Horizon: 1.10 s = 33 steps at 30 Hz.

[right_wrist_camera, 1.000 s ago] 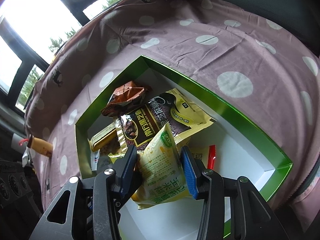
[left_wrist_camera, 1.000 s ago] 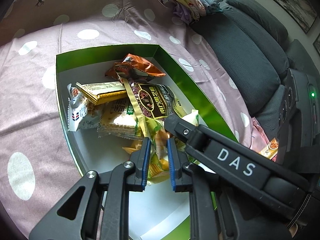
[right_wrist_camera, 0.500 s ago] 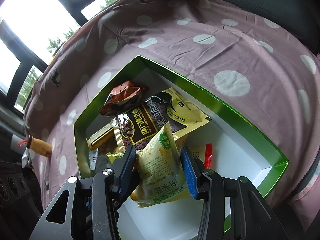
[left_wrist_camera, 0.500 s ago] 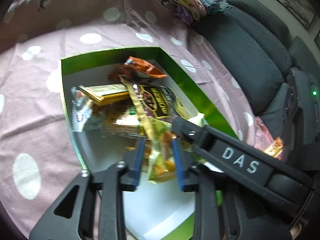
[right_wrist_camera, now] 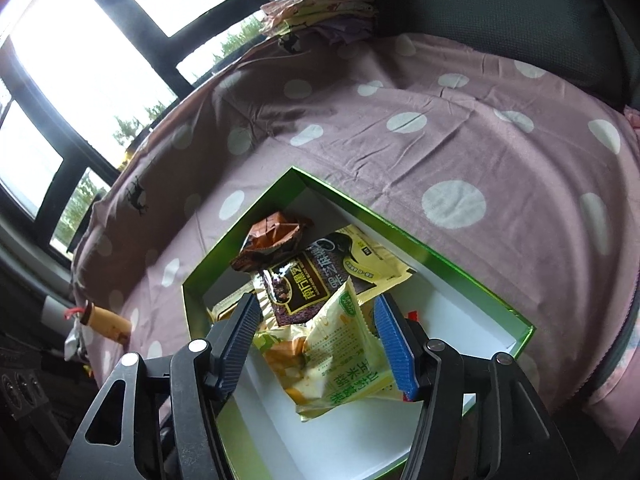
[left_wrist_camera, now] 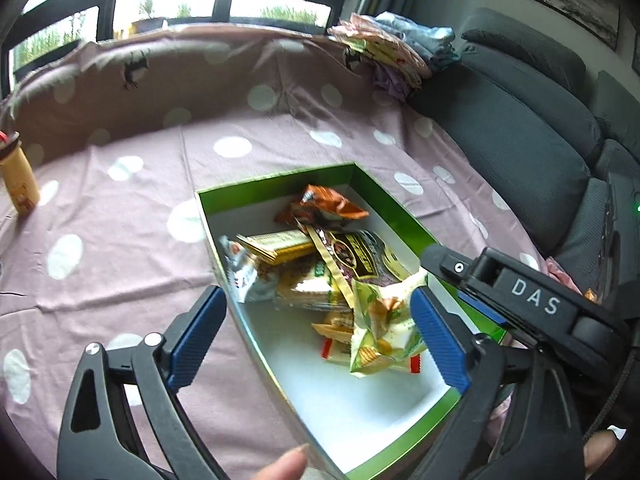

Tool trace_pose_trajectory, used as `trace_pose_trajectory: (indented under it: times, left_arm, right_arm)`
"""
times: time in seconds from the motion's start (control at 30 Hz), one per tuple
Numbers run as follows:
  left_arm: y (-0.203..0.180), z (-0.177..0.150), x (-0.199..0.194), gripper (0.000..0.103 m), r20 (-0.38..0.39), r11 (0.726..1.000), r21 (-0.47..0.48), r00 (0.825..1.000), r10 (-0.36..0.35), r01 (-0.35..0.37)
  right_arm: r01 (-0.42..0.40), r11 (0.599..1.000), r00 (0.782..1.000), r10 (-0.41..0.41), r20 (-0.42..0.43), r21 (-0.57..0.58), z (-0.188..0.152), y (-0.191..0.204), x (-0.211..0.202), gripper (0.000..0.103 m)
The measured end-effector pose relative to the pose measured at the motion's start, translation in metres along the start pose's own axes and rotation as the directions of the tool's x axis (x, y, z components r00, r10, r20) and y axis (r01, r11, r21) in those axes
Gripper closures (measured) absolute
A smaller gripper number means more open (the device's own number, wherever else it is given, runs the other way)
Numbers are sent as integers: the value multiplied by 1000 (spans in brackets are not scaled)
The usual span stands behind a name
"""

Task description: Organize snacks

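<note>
A green box with a white inside lies on the polka-dot cloth and holds several snack packets. A yellow-green corn packet lies near its front, on other packets; it also shows in the right wrist view. A dark sesame packet and an orange-brown packet lie further back. My left gripper is wide open above the box, holding nothing. My right gripper is open with its jaws either side of the corn packet, apart from it. The green box also shows in the right wrist view.
A tan bottle stands on the cloth at far left. Folded clothes are piled at the back. A grey sofa runs along the right. A fingertip shows at the bottom edge.
My left gripper has opened wide, let go of the corn packet and pulled back and up. My right gripper has opened slightly and lifted; the packet now lies in the box.
</note>
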<state>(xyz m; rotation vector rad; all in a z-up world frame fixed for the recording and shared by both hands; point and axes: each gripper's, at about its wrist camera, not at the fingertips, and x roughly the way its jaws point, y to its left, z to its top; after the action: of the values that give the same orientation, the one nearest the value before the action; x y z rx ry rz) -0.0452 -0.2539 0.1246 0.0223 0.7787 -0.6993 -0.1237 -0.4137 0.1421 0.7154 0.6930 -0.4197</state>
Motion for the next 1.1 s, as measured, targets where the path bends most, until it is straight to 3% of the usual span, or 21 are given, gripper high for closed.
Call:
trace_pose_trajectory:
  times: [0.1,0.27,0.33,0.37,0.53,0.87,1.1]
  left_arm:
    - [5,1,-14,1,27,1000,-14,1000,0,0]
    - [11,3,-27,1,37,999,-44,999,-6,7]
    - [12,2,-29,1,30,999,-53,1000,0,2]
    - [14,2,-30,1,29,998,-57,1000,-2,4]
    - [19,-1,-28,1,5,997,-74,1000,-1,1]
    - [25,-3,-22,1,-26,996,-93,999,-20,17]
    - [22,-6,-22,1,-33,996,-82,999,-25,23]
  right_arm:
    - [23,1000,1000,-23,19,11,2,-3,-7,42]
    - [11,1000,996,-10,86,-1,2,-1,-28,42]
    - [-5,1000,995,7,102,-16,1,2,-36,35]
    - [-14,1000,993,16,113,-23,0,4,-39,26]
    - [-48,998,989,53,138,-37,-1,9,-48,25]
    - [53,999,988,-52,143,-1,0,5,-47,25]
    - [160,987,974,-161,158,21,-1,1,-49,25]
